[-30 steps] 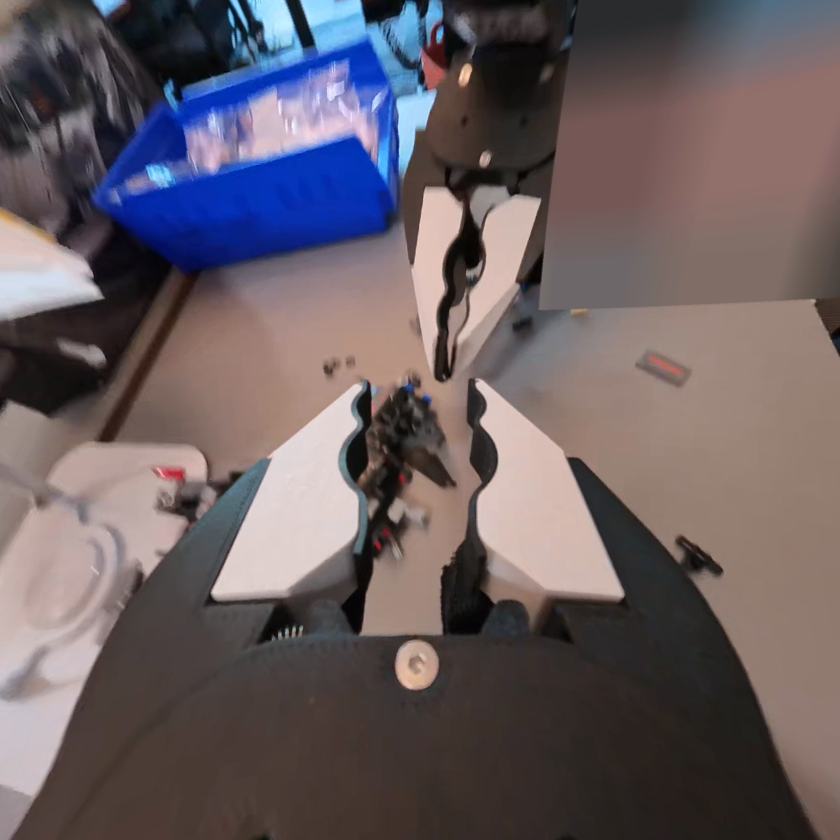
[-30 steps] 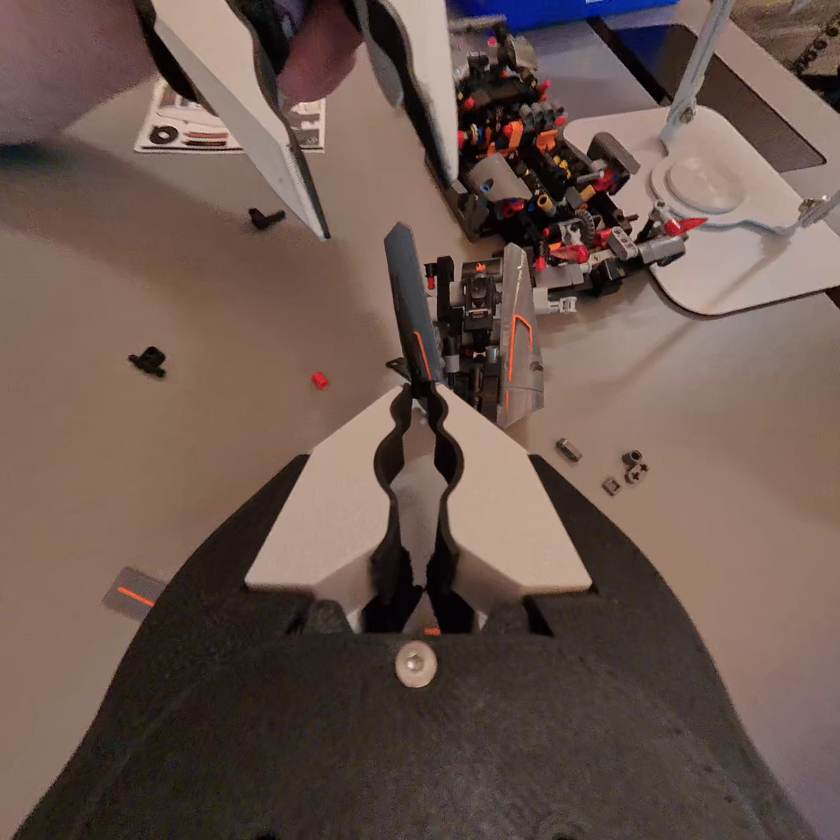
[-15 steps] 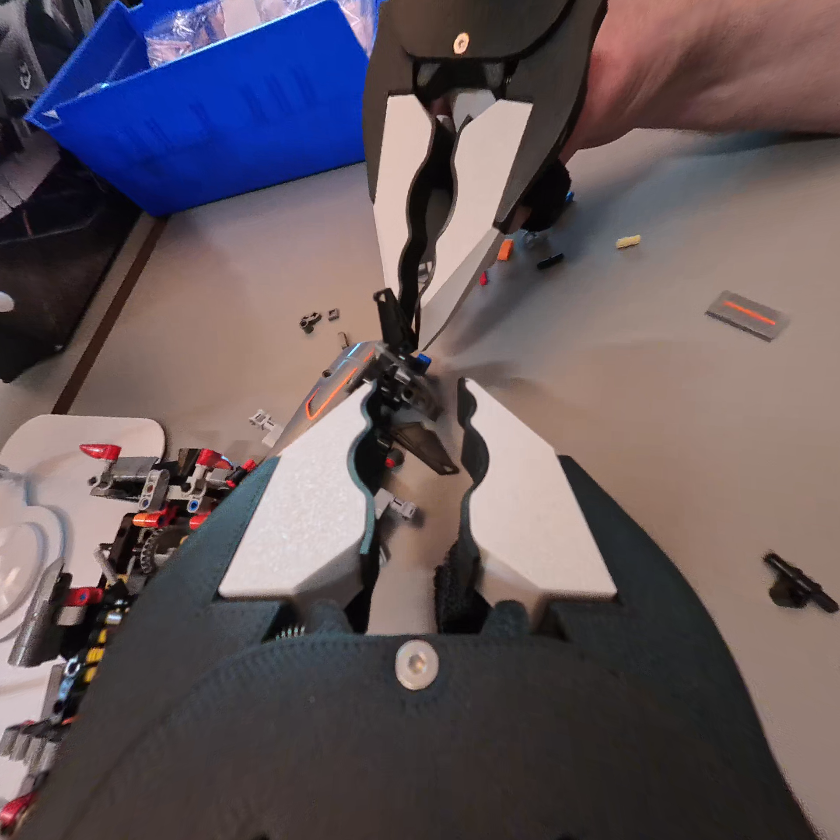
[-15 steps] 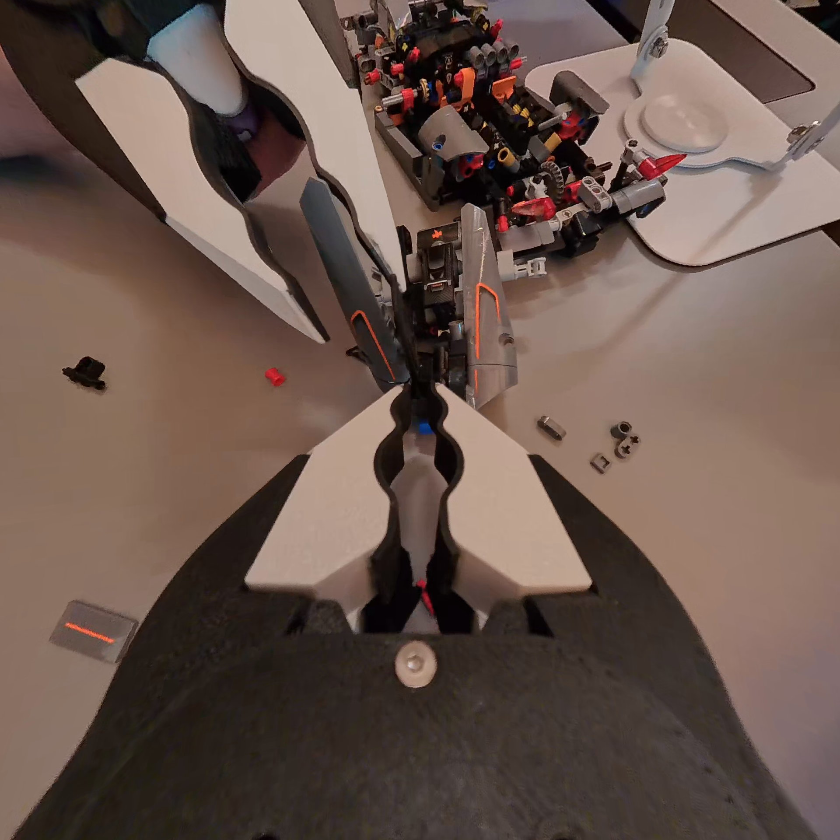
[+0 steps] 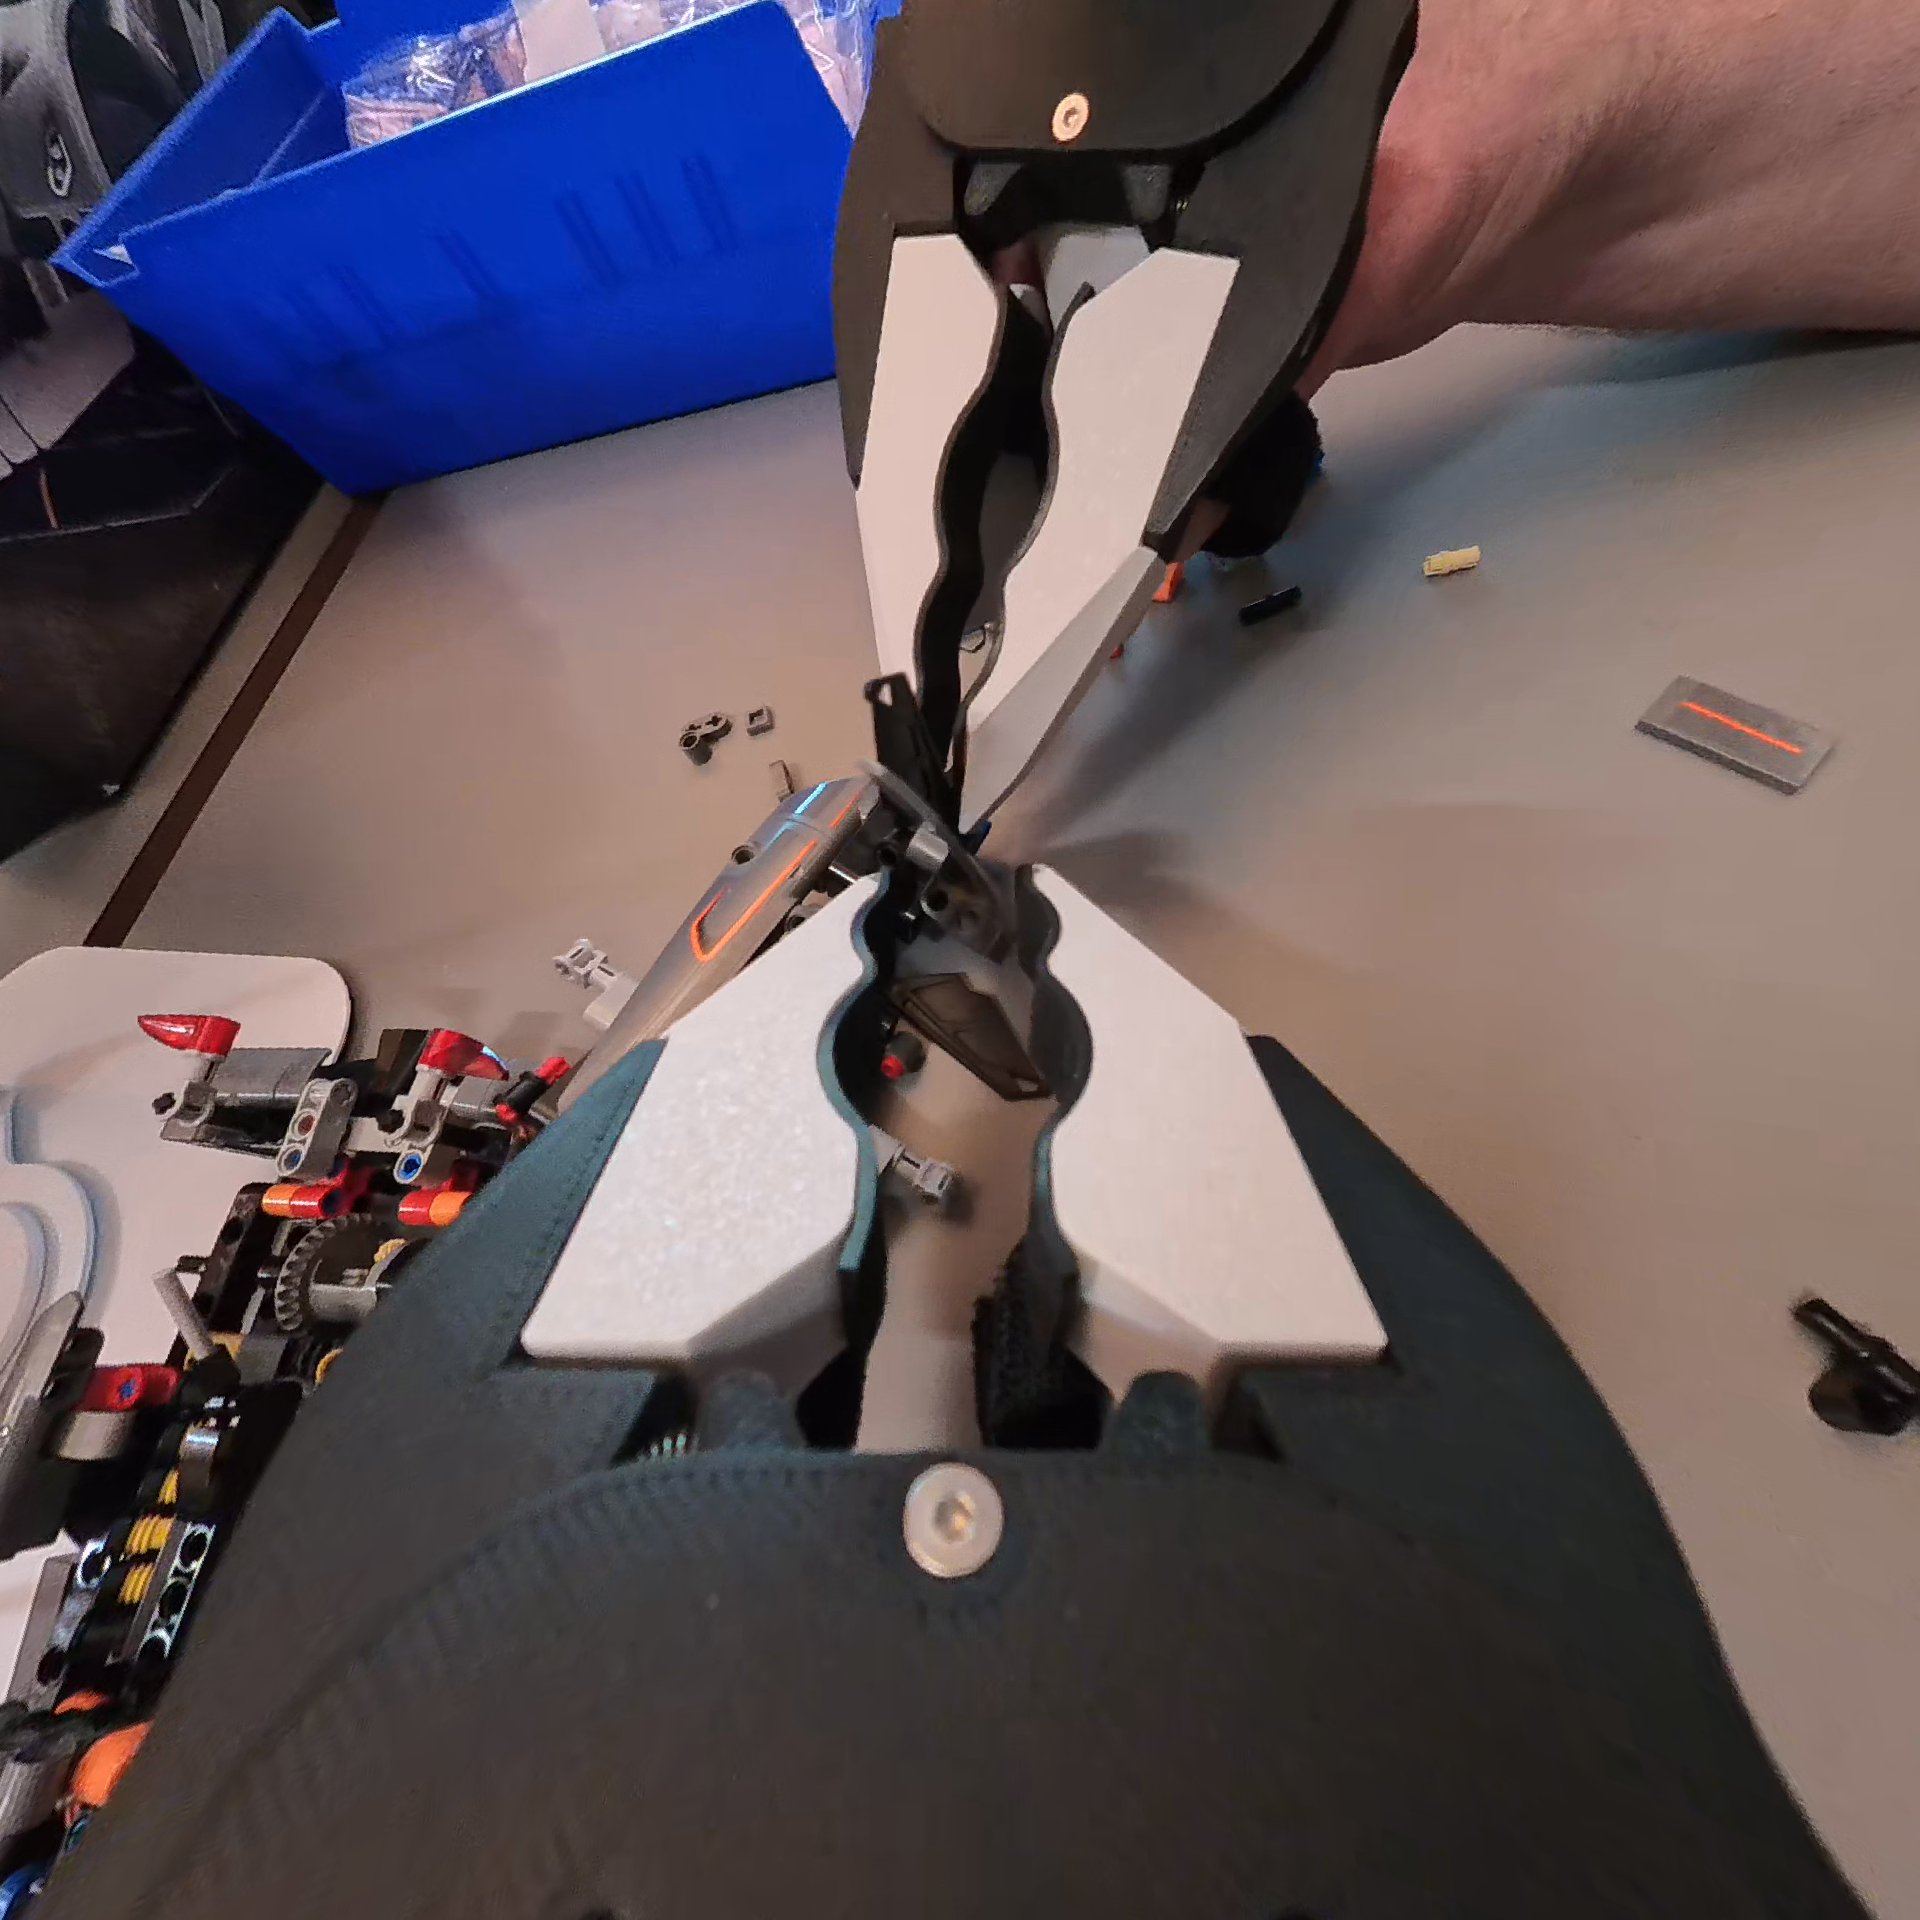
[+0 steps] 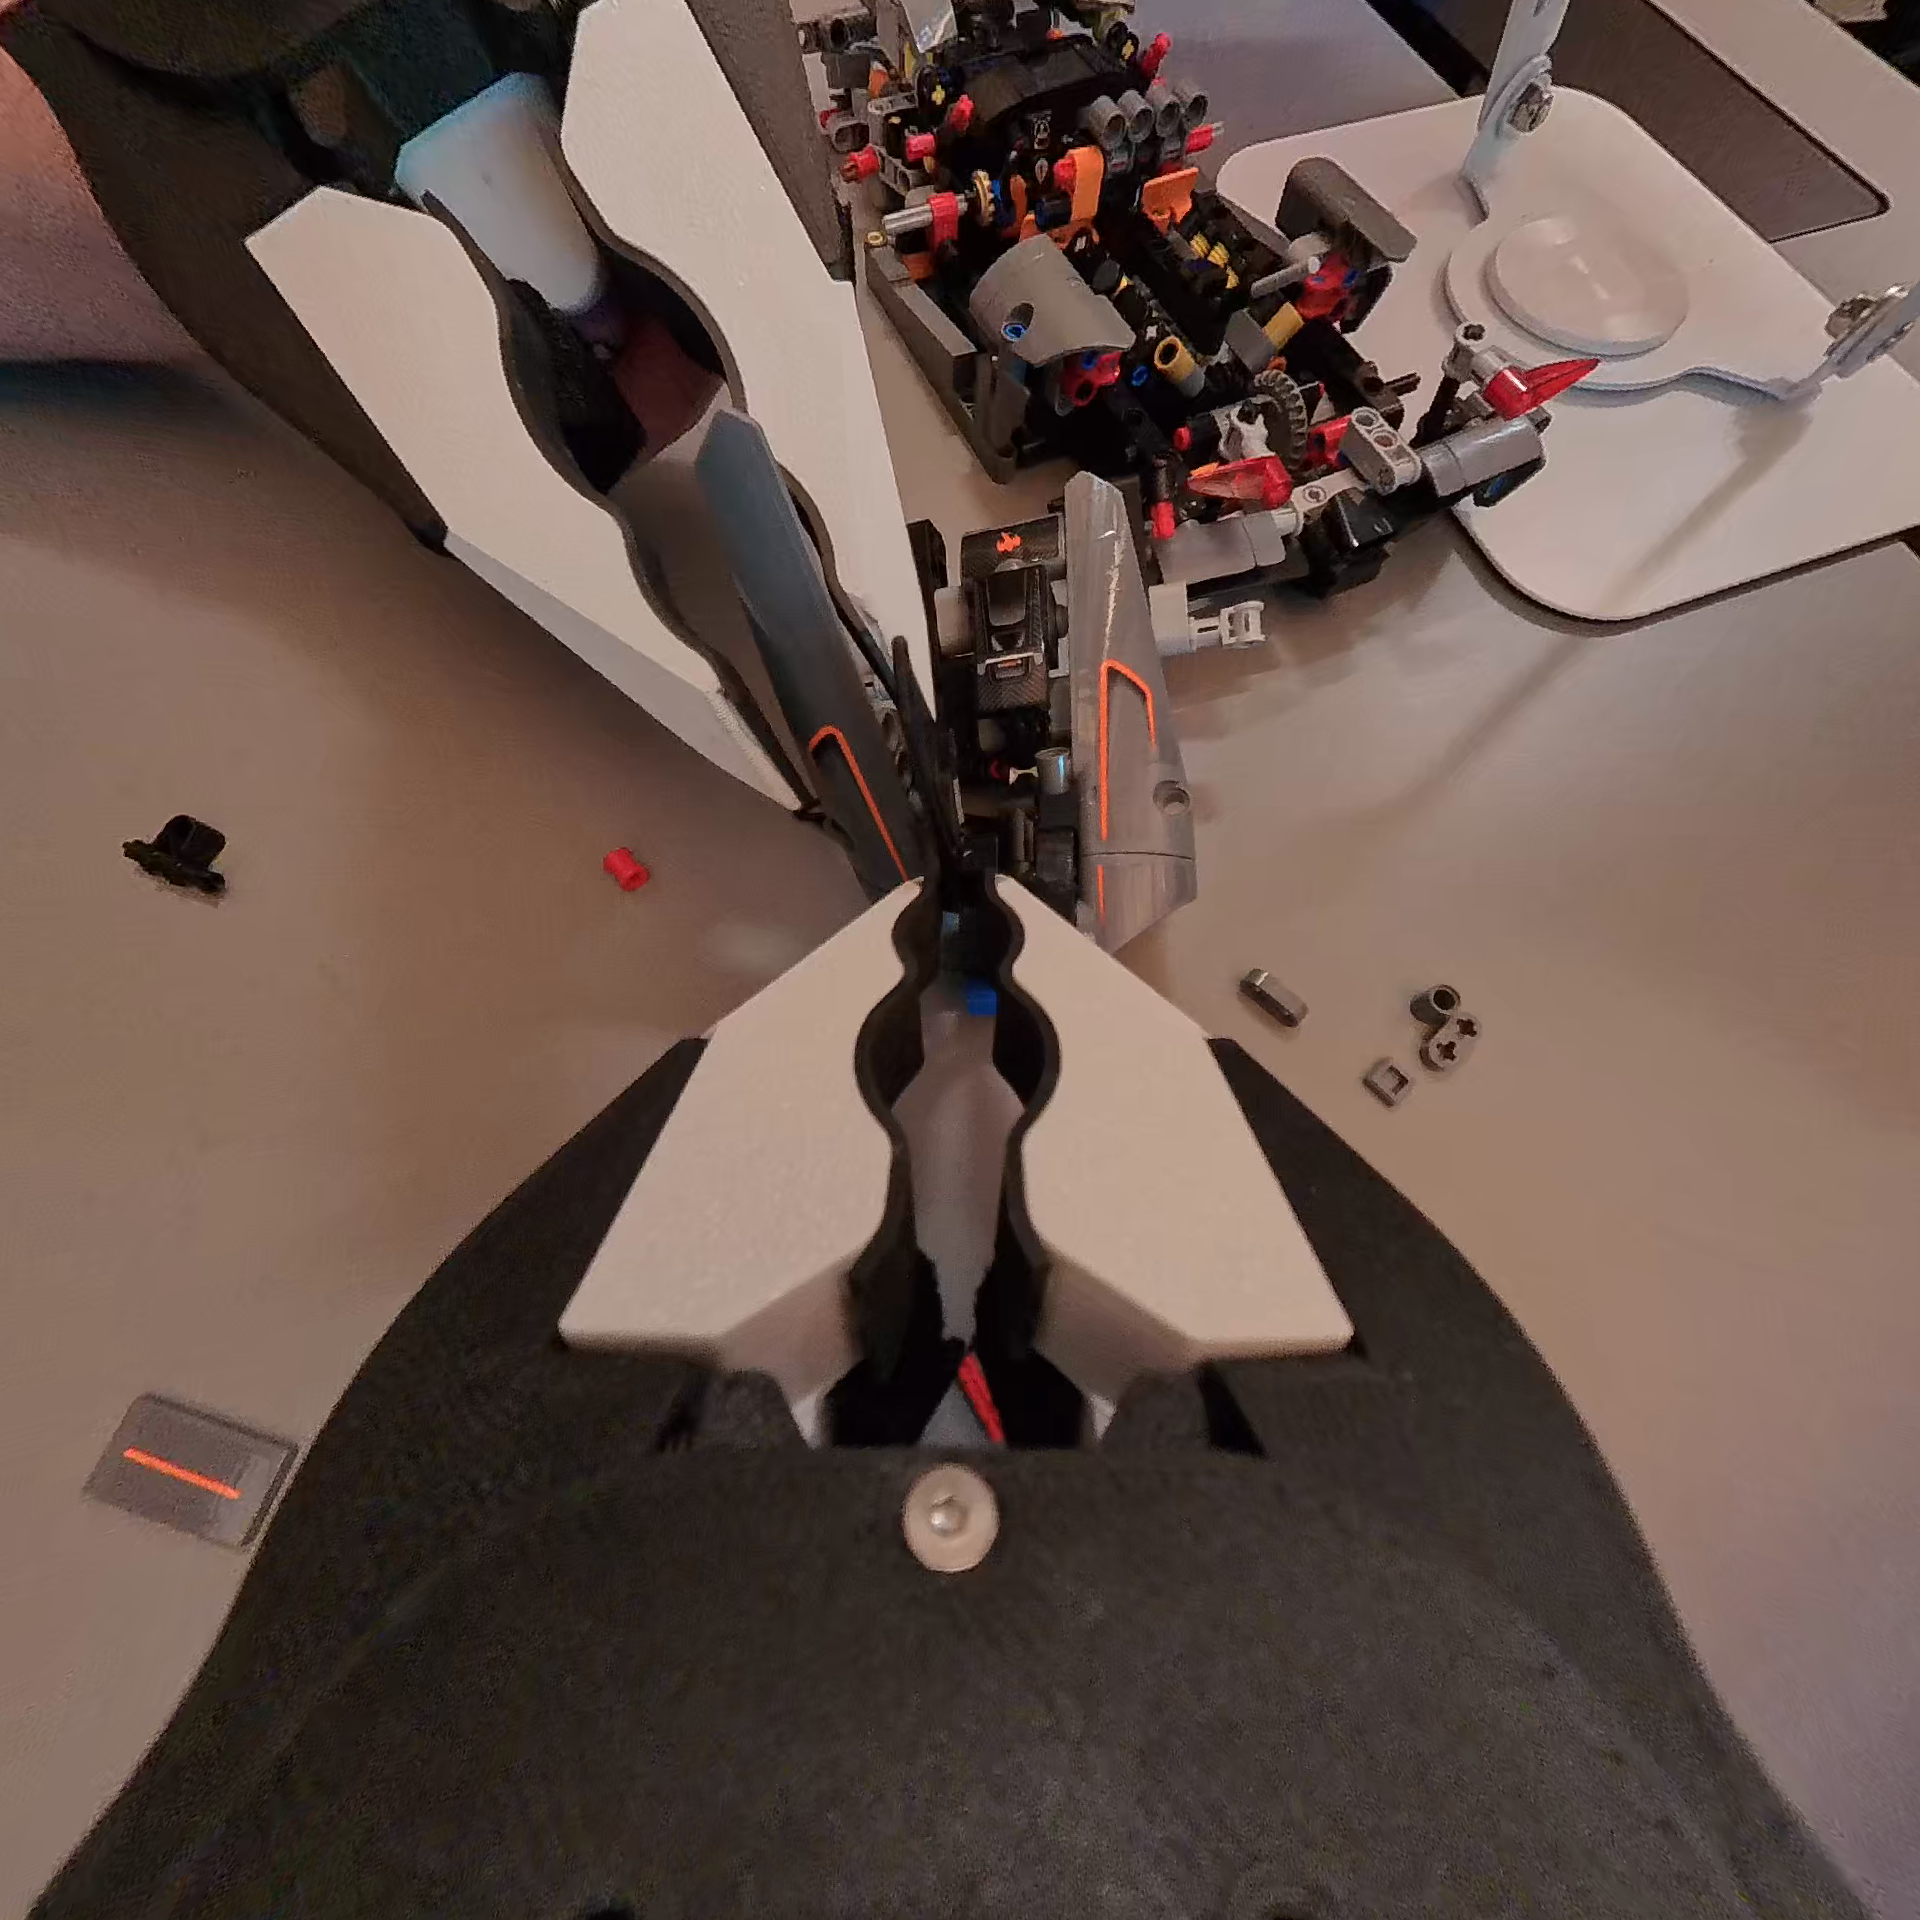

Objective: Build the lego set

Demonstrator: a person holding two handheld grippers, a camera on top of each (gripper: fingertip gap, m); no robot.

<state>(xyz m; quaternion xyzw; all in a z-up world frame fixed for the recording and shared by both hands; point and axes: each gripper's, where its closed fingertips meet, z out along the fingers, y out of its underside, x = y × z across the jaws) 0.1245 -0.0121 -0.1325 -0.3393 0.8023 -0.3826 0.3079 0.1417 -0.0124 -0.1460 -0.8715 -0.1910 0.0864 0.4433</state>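
Low in the frame, the right hand-held gripper (image 6: 958,896) pinches a thin black piece (image 6: 928,748) against the grey-and-orange subassembly (image 6: 1127,727) at centre; the left hand-held gripper (image 5: 956,883) clamps its other panel. A skewed push could crack panels loose; the chassis (image 6: 1143,270) waits upper right on the table (image 6: 1558,935)

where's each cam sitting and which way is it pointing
Left wrist view: sits on the left gripper, looking forward across the grey table toward the blue plastic bin; the person's bare hand shows behind the right gripper.
Right wrist view: sits on the right gripper, facing the opposite way, toward the large multicoloured lego car chassis.
Shared: the small grey lego subassembly with orange-lined panels, both grippers at it.
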